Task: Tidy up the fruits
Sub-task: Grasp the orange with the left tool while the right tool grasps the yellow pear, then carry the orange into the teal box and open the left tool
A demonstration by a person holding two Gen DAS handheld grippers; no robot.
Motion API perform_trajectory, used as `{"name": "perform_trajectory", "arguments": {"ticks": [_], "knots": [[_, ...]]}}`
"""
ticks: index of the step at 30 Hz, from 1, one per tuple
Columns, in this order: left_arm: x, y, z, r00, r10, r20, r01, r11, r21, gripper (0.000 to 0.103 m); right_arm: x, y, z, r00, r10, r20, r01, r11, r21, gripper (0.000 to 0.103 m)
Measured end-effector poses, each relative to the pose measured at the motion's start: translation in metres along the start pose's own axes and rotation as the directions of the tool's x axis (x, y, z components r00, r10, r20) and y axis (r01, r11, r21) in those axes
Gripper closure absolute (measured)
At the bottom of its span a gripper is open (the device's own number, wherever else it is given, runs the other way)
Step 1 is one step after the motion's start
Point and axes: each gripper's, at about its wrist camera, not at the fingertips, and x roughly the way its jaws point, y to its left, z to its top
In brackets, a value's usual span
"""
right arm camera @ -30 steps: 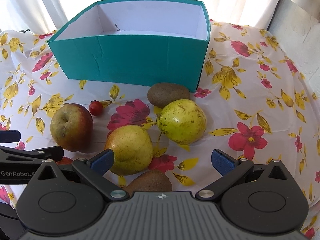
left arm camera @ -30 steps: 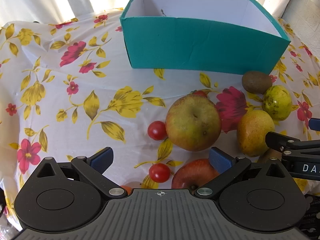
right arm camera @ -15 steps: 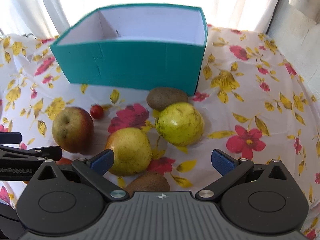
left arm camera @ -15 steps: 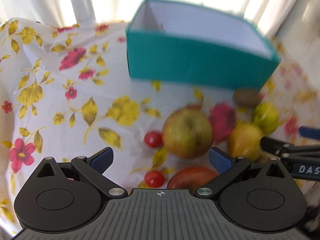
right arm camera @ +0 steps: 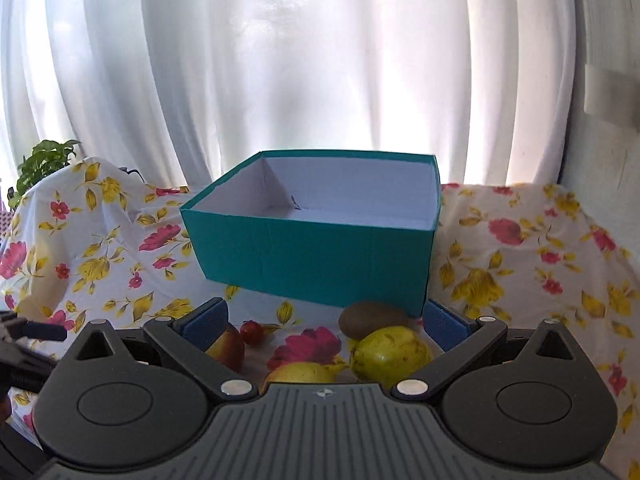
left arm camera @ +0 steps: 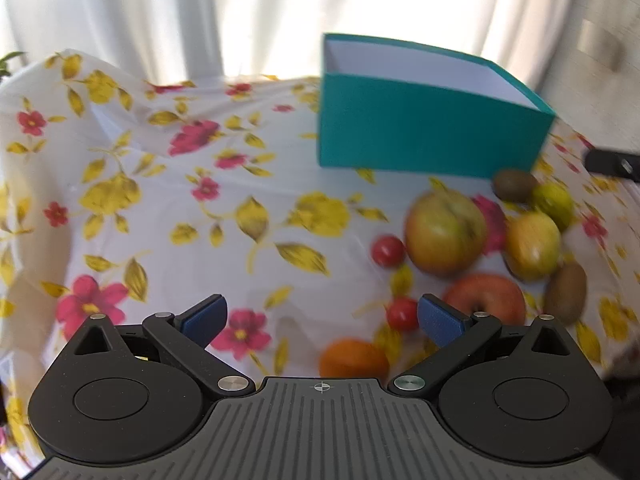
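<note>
While its blue-padded jaws stand wide apart with nothing between them, the left gripper (left arm camera: 322, 318) hovers over the floral tablecloth (left arm camera: 160, 208), apples (left arm camera: 445, 233), pears (left arm camera: 532, 246), kiwis (left arm camera: 566, 293), cherry tomatoes (left arm camera: 387, 251) and an orange (left arm camera: 354, 359) lying ahead to its right. The right gripper (right arm camera: 325, 322), equally spread and holding nothing, faces the teal box (right arm camera: 316, 264) straight ahead, a green pear (right arm camera: 390, 356) and kiwi (right arm camera: 370, 319) just beyond its fingertips.

Yellow pear (right arm camera: 298, 374) half hidden; box (right arm camera: 312, 216) floor unseen.

In the left wrist view, the box (left arm camera: 432, 140) stood at one o'clock on the tablecloth (left arm camera: 160, 208); fruits clustered before it at three, curtain (left arm camera: 200, 12) behind.
</note>
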Motion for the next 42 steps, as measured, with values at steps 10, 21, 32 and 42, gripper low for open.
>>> {"name": "perform_trajectory", "arguments": {"ticks": [10, 21, 32, 42], "knots": [[0.018, -0.007, -0.025, 0.994, -0.033, -0.102, 0.037, 0.999, 0.038, 0.031, 0.003, 0.001, -0.009, 0.998, -0.014, -0.056, 0.015, 1.000, 0.021, 0.000], [0.025, -0.008, -0.025, 0.987, -0.079, -0.142, 0.085, 0.996, 0.036, 0.057, 0.007, -0.004, -0.007, 0.996, -0.032, -0.078, 0.033, 0.999, 0.019, 0.000], [0.007, -0.006, -0.001, 0.993, -0.103, -0.049, 0.104, 0.995, 0.009, 0.058, 0.039, -0.026, -0.021, 0.978, -0.080, -0.193, 0.094, 0.993, 0.066, 0.011], [-0.001, -0.032, 0.040, 0.988, -0.153, 0.010, 0.152, 0.987, 0.059, 0.058, 0.084, -0.038, -0.022, 0.951, -0.150, -0.270, 0.168, 0.985, 0.044, 0.020]]}}
